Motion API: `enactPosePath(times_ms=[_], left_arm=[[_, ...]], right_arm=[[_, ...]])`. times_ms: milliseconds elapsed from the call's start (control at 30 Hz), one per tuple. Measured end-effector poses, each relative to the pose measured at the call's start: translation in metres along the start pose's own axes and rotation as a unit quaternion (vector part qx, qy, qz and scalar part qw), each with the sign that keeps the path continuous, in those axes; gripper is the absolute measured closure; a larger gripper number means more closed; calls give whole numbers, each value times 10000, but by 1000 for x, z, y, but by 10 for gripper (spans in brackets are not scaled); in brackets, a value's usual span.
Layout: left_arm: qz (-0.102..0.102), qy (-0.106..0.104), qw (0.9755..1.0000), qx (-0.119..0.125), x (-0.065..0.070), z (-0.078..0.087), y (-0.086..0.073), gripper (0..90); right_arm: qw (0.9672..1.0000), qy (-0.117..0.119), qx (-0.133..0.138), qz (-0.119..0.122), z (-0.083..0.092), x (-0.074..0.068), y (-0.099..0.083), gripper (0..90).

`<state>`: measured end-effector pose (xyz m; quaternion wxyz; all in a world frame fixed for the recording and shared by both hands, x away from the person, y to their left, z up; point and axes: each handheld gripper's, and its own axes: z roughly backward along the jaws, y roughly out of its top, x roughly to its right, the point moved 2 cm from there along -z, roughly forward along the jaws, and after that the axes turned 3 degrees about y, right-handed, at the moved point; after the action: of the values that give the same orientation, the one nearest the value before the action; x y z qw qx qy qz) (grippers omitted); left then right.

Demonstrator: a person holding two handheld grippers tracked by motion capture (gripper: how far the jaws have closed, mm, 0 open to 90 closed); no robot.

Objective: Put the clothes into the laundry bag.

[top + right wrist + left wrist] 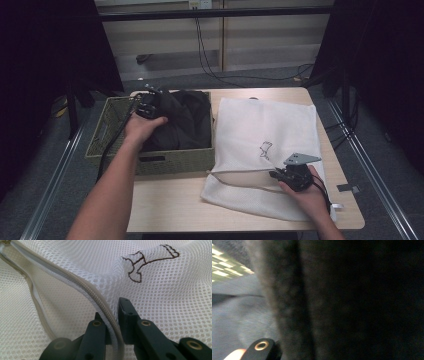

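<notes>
A: What's in the woven basket [102,137]?
B: A dark garment [185,122], bunched up and filling most of it. The basket is olive green with a slot handle in its near wall, and it sits on the left part of the wooden table [165,210]

A: And beside it?
B: A white mesh laundry bag [270,130] lying flat, touching the basket's right wall. It has a small dark outline drawing stitched on the top layer and a pale zipper along its near opening [100,300], which gapes so the top layer stands off the lower one

A: Who holds what?
B: The right gripper [113,315] has its jaws closed on the zippered edge of the bag's top layer, at the near right of the table, with the mesh and zipper tape pinched between the pads. The left gripper [150,106] is over the basket's far left corner, down against the garment; in the left gripper view dark fuzzy cloth presses right up to the lens, and the jaws look clamped on a fold of it

A: How does the garment look?
B: Black, soft, crumpled, with one fold raised toward the left gripper
</notes>
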<state>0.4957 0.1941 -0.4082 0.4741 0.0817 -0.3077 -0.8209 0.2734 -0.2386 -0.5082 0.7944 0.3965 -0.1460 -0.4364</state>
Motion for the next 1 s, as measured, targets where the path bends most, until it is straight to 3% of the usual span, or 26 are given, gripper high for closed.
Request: enactPosePath(times_ms=[33, 67, 133, 233, 267, 367, 400, 467, 500, 567, 633, 667, 733, 800, 833, 867, 900, 933, 1000], left_arm=[[0, 0, 10000, 0, 0, 0, 0, 732], [63, 151, 9992, 367, -11, 26, 2, 730], [86, 300, 9986, 436, -21, 41, 1, 728], [6, 411, 9991, 120, -32, 47, -5, 712], [-154, 330, 9992, -160, -31, 41, -8, 696], [-476, 395, 9970, -476, -25, 19, -12, 610], [-570, 365, 9963, -535, -23, 8, -13, 543], [-650, 198, 9959, -603, -14, -12, -16, 433], [-845, 66, 9938, -718, -11, -19, -17, 413], [-930, -144, 9924, -799, -3, -34, -19, 358], [-860, -327, 9918, -883, -3, -49, -21, 234], [-823, -293, 9915, -963, -5, -51, -21, 176], [-645, -215, 9936, -901, -6, -56, -22, 183], [-747, -139, 9921, -999, -7, -61, -23, 113], [-581, -107, 9938, -945, -5, -64, -25, 84], [-713, -55, 9914, -1093, -7, -67, -26, 45], [-567, 71, 9927, -1063, -4, -73, -28, 1], [-758, 156, 9896, -1216, -4, -74, -29, 0], [-739, 318, 9884, -1286, 3, -80, -28, 0]], right_arm=[[10000, 0, 0, 0, 0, 0, 0, 836], [10000, 5, 33, -6, 0, 0, 1, 836], [10000, 13, 17, 7, 0, 0, 0, 836], [10000, 30, 34, -4, 1, -1, 0, 836], [10000, 29, 17, -13, 0, -1, 0, 836], [10000, 28, -2, 15, -2, -2, 1, 836], [10000, 26, -2, 30, -2, -2, 1, 836], [10000, 25, 0, 19, -2, -2, 1, 836], [10000, 14, 29, 3, -2, -3, 2, 835], [10000, 16, 19, 6, -2, -3, 1, 832], [10000, 37, -4, -1, -2, -3, 0, 832], [10000, 25, -2, 9, -3, -3, 0, 832], [10000, 25, -11, 43, -3, -3, 1, 831], [10000, 12, 2, 50, -3, -3, 0, 829], [10000, 17, 20, 45, -3, -3, 0, 828], [10000, 30, 23, 50, -3, -3, 0, 828], [10000, 38, 25, 71, -3, -2, 0, 828], [10000, 37, 24, 64, -3, -3, 0, 828], [10000, 39, 10, 61, -3, -3, 0, 827]])
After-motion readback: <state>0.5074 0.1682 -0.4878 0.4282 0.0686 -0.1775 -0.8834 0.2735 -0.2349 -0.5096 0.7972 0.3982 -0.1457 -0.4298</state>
